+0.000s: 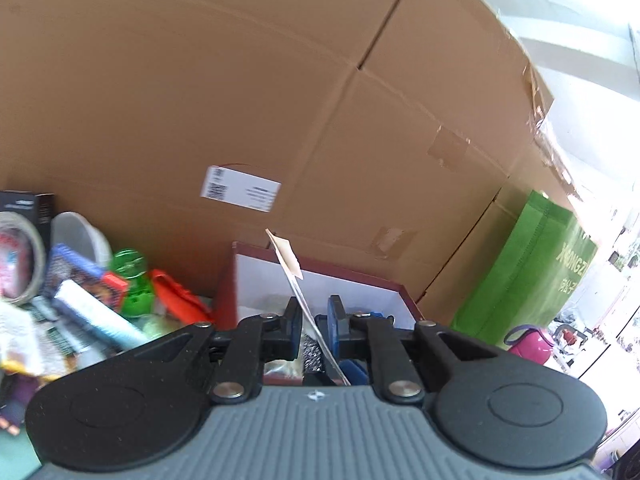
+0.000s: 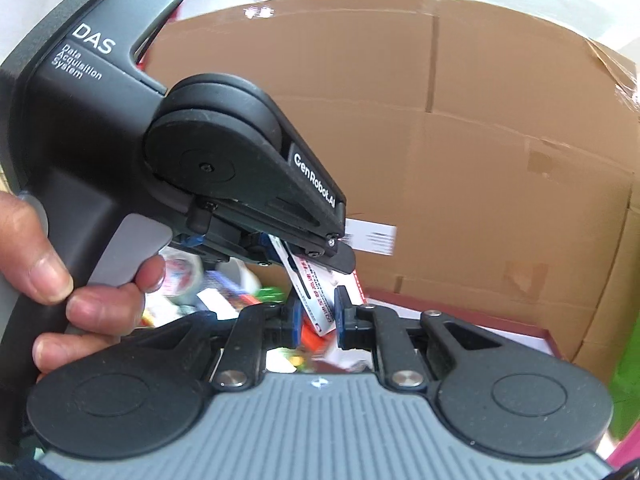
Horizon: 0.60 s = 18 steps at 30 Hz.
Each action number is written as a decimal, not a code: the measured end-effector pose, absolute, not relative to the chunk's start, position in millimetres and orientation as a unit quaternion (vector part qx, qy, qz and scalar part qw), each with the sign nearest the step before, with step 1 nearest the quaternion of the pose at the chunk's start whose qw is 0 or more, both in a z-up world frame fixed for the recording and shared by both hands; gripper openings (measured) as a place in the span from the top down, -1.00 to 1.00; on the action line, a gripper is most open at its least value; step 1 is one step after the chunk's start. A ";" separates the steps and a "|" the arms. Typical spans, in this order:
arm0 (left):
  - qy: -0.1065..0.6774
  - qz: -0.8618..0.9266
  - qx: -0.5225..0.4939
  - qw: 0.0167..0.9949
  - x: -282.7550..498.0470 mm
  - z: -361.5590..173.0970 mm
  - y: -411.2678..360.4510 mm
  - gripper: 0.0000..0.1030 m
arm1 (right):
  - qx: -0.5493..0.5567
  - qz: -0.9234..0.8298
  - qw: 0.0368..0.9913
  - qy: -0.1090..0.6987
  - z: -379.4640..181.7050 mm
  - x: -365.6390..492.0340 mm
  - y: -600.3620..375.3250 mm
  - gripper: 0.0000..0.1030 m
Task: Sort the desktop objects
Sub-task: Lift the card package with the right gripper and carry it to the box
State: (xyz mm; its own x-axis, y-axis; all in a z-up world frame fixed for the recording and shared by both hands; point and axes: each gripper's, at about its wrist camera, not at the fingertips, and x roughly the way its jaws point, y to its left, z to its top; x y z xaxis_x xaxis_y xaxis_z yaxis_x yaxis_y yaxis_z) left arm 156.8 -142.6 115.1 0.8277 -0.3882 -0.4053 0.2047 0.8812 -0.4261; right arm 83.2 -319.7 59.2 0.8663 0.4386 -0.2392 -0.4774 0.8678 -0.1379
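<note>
Lower left of the left wrist view: unsorted clutter pile (image 1: pixel 80 300) with tape roll (image 1: pixel 24 256), green bottle (image 1: pixel 130 268) and orange plastic piece (image 1: pixel 176 292), all blurred.

Centre, same view: left gripper (image 1: pixel 314 312) has the card packet (image 1: pixel 289 258) edge-on between its pads, tilted and poking up past the tips. A gap shows beside the card here, so grip isn't clear from this angle alone. Behind the tips sits the red box (image 1: pixel 226 292), white inside, against the big cardboard carton (image 1: pixel 200 80). Green bag (image 1: pixel 532 272) is at right.

Right wrist view, left side: hand (image 2: pixel 48 264) is on the left tool's grip. Centre: left gripper (image 2: pixel 340 256) comes in from upper left, tips pinched onto the card packet (image 2: pixel 316 300), which hangs in the air with its lower end between the right tool's pads. Right gripper (image 2: pixel 318 312) has fingers apart, one each side of the card, not pressing. Red box (image 2: pixel 460 312) is lower right, just beyond.

Step, my read: mid-air handover or regrasp of the card, ahead of dropping it in the red box.

Next move: close the right side squarely on the card's flat faces before the left lets go. The card is thin and tilted, so it could slip or twist.
</note>
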 end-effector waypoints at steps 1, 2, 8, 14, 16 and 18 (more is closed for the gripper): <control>0.251 -0.158 -0.182 0.938 163.8 114.2 -148.9 0.76 | -0.094 0.236 0.962 0.106 58.2 90.8 -323.9 0.73; 0.255 -0.157 -0.179 0.937 171.3 112.7 -154.6 0.76 | -0.090 0.234 0.961 0.112 56.6 98.6 -327.9 0.73; 0.286 -0.169 -0.177 0.926 217.6 90.8 -179.1 0.76 | -0.079 0.221 0.960 0.151 38.0 144.1 -345.3 0.73; 0.318 -0.172 -0.180 0.915 256.8 62.8 -193.7 0.74 | -0.063 0.212 0.956 0.190 13.9 178.3 -353.6 0.73; 0.327 -0.177 -0.179 0.911 265.9 56.7 -195.9 0.73 | -0.061 0.211 0.955 0.198 8.0 185.3 -354.5 0.73; 0.335 -0.178 -0.175 0.908 273.5 51.9 -197.7 0.72 | -0.060 0.208 0.955 0.204 4.5 193.8 -356.0 0.73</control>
